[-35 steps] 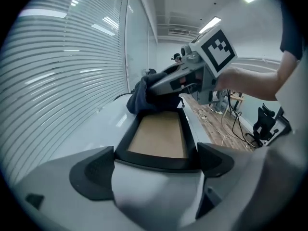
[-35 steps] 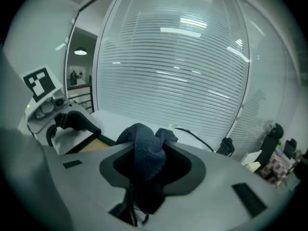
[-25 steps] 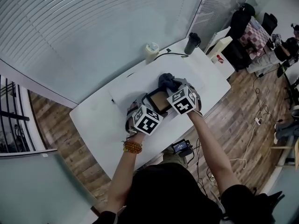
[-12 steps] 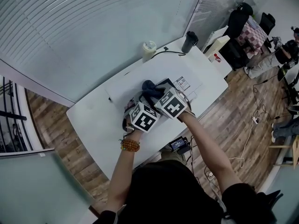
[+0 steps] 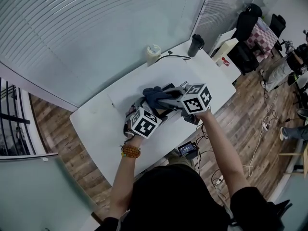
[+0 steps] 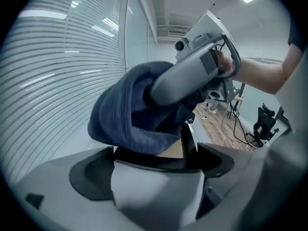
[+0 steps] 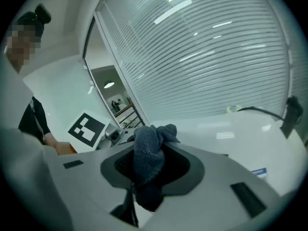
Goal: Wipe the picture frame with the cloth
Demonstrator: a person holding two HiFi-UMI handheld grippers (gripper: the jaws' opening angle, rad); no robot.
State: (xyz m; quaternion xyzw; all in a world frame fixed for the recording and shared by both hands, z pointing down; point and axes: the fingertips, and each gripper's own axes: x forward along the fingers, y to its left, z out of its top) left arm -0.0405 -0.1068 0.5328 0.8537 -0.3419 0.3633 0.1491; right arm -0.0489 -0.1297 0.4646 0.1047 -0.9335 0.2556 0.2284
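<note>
The picture frame (image 5: 167, 110), black with a brown backing, is held tilted above the white table (image 5: 103, 124). My left gripper (image 5: 143, 108) is shut on its near edge. In the left gripper view the black frame edge (image 6: 159, 160) sits between the jaws of that left gripper (image 6: 155, 167). A dark blue cloth (image 5: 153, 96) lies bunched against the frame's top. My right gripper (image 5: 164, 99) is shut on it and reaches in from the right. The cloth (image 7: 147, 146) fills the jaws of the right gripper (image 7: 150, 170), and the cloth (image 6: 130, 117) hangs just over the frame.
A pale cup (image 5: 153, 52), a dark tumbler (image 5: 195, 44) and a black cable (image 5: 175, 57) stand at the table's far edge. A sheet with print (image 5: 192, 76) lies behind the frame. A small device (image 5: 186, 149) sits below the near edge. Chairs and people are at far right.
My right gripper has rolled and swung, and its marker cube now sits further right. The cloth has slid left along the frame's top. The left gripper has kept still on the frame.
</note>
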